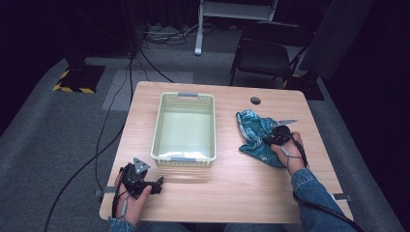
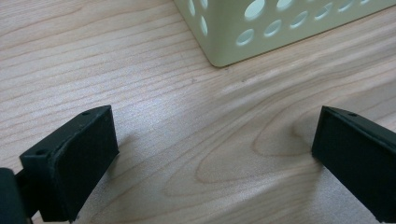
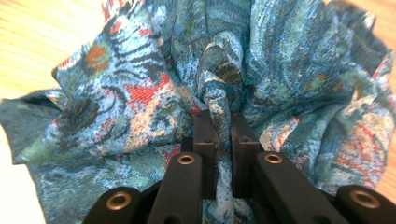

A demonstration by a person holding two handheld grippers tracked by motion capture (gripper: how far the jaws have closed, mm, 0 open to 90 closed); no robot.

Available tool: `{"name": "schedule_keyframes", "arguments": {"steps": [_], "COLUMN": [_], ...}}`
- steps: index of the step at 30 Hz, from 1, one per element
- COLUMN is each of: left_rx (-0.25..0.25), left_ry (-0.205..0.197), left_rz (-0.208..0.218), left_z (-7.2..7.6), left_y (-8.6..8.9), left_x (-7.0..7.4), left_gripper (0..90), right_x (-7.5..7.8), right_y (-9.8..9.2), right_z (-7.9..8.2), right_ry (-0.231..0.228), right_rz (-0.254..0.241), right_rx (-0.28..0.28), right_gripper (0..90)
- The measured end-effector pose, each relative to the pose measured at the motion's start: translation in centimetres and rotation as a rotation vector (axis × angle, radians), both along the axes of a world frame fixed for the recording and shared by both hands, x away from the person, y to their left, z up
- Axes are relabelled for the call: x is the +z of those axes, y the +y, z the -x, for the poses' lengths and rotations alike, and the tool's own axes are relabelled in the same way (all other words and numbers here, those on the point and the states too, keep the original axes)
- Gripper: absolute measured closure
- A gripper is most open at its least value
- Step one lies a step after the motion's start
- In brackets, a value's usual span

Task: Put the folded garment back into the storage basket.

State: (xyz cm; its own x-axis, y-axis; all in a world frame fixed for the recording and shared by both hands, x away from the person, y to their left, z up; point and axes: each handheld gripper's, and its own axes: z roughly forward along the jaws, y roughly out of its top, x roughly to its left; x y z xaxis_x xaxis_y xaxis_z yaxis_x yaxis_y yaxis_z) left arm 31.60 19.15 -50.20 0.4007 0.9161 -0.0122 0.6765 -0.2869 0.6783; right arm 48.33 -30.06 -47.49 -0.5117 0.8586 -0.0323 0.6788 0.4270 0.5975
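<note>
A fold of the patterned cloth (image 3: 219, 100) is being pinched between the two black jaws of the right gripper (image 3: 219, 135), which are closed tight on it, with the rest of the fabric bunching up and spreading out to both sides beyond the jaw tips. In the high view the right gripper (image 1: 279, 134) is being held over the near edge of the cloth (image 1: 255, 135), which is lying crumpled on the wooden table (image 1: 232, 183). The left gripper (image 2: 212, 154) is being held with its jaws standing wide apart over bare wood, nothing between them. Beyond those jaws, a corner of the pale green basket (image 2: 233, 44) is being seen; it appears to be empty, though its floor is partly glared.
</note>
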Motion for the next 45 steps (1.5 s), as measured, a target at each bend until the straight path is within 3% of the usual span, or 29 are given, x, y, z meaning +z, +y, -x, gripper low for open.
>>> {"name": "schedule_keyframes", "arguments": {"steps": [6,19,45], "left_rx": [0.0,0.0,-0.001], "left_ry": [0.0,0.0,0.0], "left_rz": [0.0,0.0,0.0], "left_z": [0.0,0.0,0.0], "left_y": [0.0,0.0,0.0], "left_x": [0.0,0.0,0.0], "left_gripper": [0.3,0.3,0.3], "right_x": [2.1,6.5,11.7], "right_y": [0.0,-0.6,0.2], "right_z": [0.3,1.0,1.5], "right_ry": [-0.074,-0.174,-0.257], "right_rz": [-0.039,-0.134,-0.169], "right_rx": [-0.005,-0.043,-0.05], "right_gripper": [84.2,84.2,84.1]}}
